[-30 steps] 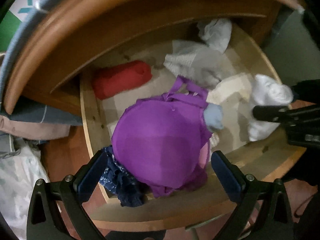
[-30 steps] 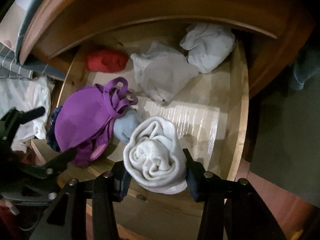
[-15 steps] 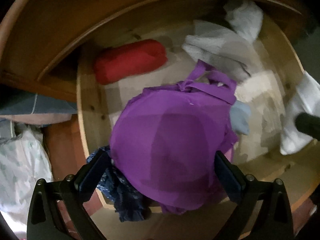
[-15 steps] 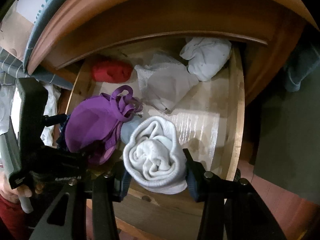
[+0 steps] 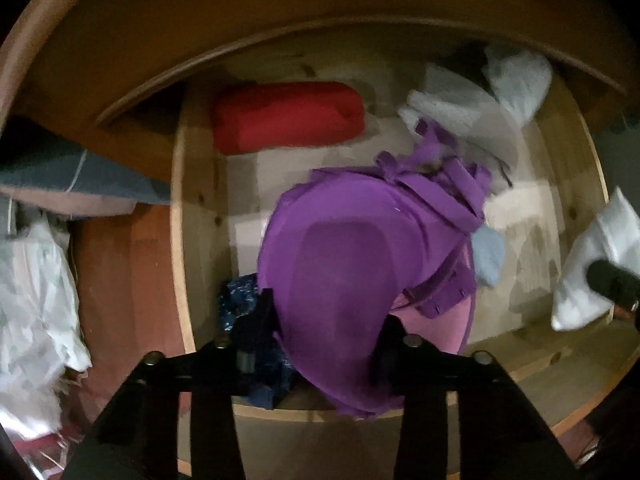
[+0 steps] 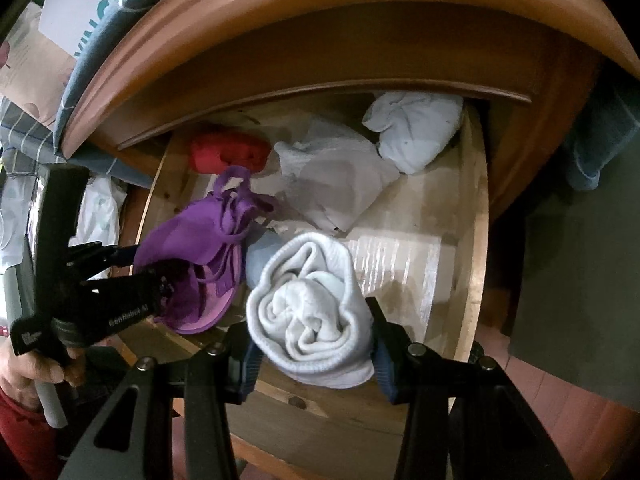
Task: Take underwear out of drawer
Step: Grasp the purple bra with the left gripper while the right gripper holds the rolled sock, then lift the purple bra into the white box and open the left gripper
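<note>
Over the open drawer [image 6: 478, 216], your left gripper [image 5: 326, 322] is closing on the purple bra [image 5: 360, 264] — your right gripper [image 6: 310, 330] already clamps the rolled white cloth [image 6: 308, 312] — so next lift both clear.

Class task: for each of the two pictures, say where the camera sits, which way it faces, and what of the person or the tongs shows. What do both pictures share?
Left wrist: on the left tongs, facing steeply down into the drawer; own fingers closing on the purple bra.
Right wrist: on the right tongs, facing down; fingers grip a white roll; left tongs and a hand show.
Shared: bra, red roll, white roll, drawer.
</note>
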A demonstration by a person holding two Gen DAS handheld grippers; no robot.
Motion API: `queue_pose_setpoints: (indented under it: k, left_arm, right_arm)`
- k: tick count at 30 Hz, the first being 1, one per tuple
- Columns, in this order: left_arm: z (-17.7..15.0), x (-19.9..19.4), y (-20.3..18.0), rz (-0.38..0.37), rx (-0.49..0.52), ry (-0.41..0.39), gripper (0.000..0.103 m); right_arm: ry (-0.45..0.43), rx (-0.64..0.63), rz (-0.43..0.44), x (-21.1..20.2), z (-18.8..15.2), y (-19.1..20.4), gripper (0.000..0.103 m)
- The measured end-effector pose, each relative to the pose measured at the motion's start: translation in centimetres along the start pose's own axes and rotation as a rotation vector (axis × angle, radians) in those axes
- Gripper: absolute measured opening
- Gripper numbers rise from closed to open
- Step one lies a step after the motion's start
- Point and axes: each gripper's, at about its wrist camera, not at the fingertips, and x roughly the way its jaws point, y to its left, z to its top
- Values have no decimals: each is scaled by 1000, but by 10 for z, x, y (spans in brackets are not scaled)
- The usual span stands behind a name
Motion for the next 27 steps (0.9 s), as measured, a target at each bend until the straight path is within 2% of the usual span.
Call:
queue_pose_setpoints:
  k: [4, 12, 18, 27]
  left_arm:
    - [0, -5, 8, 1, -17, -19, 29]
    - [-12, -36, 17, -57, -39, -91, 27]
    - [-19, -74, 18, -97, -41, -177, 27]
    - [-39, -115, 25, -197, -87, -201, 27]
  right_arm:
    - [-4, 4, -2, 0, 0, -1, 47]
    - [-9, 21, 0, 0, 0, -3, 47]
    - [-16, 31, 7, -1, 0, -4, 47]
    - [-27, 45, 8, -4, 1, -5, 47]
